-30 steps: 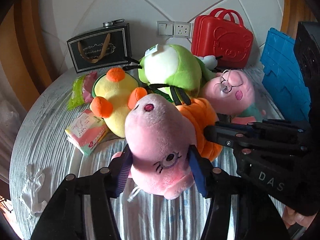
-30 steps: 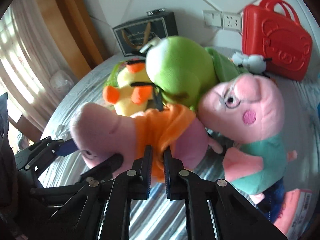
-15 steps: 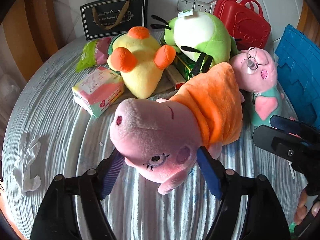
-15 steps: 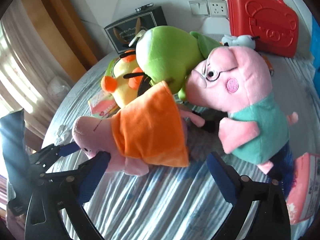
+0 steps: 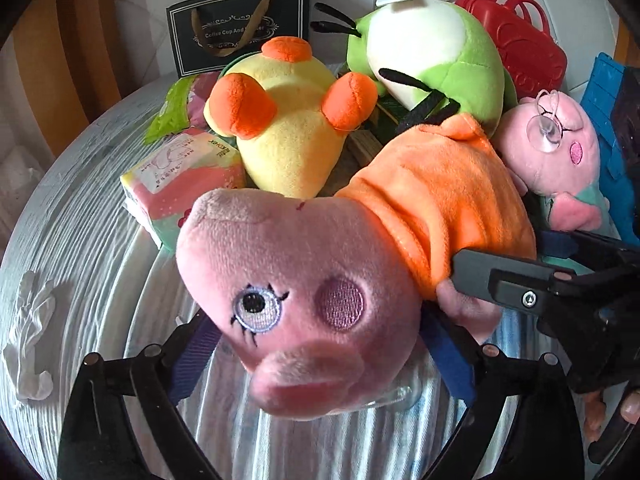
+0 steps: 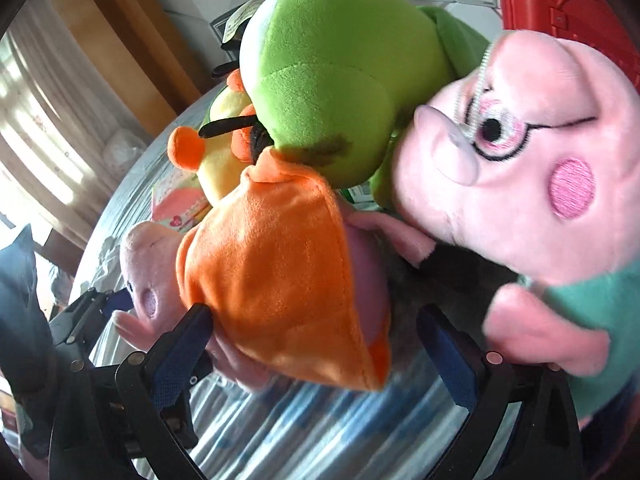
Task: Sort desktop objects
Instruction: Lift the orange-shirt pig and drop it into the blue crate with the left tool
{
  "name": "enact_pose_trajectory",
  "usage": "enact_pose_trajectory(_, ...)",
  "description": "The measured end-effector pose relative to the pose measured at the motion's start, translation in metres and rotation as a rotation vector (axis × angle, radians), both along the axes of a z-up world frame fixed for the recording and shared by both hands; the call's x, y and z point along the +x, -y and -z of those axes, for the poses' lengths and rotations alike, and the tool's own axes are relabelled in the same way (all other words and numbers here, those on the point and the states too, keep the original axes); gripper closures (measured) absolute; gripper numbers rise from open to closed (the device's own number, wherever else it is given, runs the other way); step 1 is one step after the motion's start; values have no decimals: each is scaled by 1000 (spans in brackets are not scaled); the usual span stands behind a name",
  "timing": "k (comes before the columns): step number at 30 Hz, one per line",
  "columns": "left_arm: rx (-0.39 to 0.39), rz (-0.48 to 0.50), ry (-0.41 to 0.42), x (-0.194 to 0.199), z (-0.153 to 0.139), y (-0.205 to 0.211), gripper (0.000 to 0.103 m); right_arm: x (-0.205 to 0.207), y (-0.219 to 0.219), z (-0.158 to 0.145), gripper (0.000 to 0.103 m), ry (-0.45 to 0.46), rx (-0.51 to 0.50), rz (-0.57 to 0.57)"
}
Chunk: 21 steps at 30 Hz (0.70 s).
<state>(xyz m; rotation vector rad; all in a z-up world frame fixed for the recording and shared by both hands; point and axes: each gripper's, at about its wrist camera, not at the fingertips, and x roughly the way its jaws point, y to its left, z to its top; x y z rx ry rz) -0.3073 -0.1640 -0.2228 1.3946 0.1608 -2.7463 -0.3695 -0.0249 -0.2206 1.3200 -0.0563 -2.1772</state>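
Observation:
A pink pig plush in an orange dress (image 5: 312, 280) lies on the striped grey table (image 5: 80, 240), head toward the left wrist camera. My left gripper (image 5: 320, 360) has its jaws opening; the blue pads (image 5: 196, 356) stand on either side of the pig's head without pressing it. My right gripper (image 6: 316, 344) is also still opening, spread wide around the hem of the orange dress (image 6: 260, 272). In the left wrist view one right finger (image 5: 520, 284) reaches in beside the dress. A second pig plush with glasses (image 6: 520, 180) lies close on the right.
Behind the pig crowd a green plush (image 5: 448, 52), a yellow plush (image 5: 288, 132), a tissue pack (image 5: 180, 188) and a green snack packet (image 5: 172, 108). A black gift bag (image 5: 240, 36) and red case (image 5: 528, 52) stand by the wall. A crumpled white glove (image 5: 32, 340) lies left.
Both grippers went from shut on the orange-dress pig to spread wide. The pig came down onto the table, and both cameras sank closer to it.

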Motion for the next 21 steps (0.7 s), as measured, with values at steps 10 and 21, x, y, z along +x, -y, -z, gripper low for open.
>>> enact_pose_trajectory(10, 7, 24, -54, 11, -17, 2, 25, 9, 30, -4, 20, -67, 35, -42)
enact_pose_trajectory(21, -30, 175, -238, 45, -149, -12, 25, 60, 3, -124, 21, -204, -38, 62)
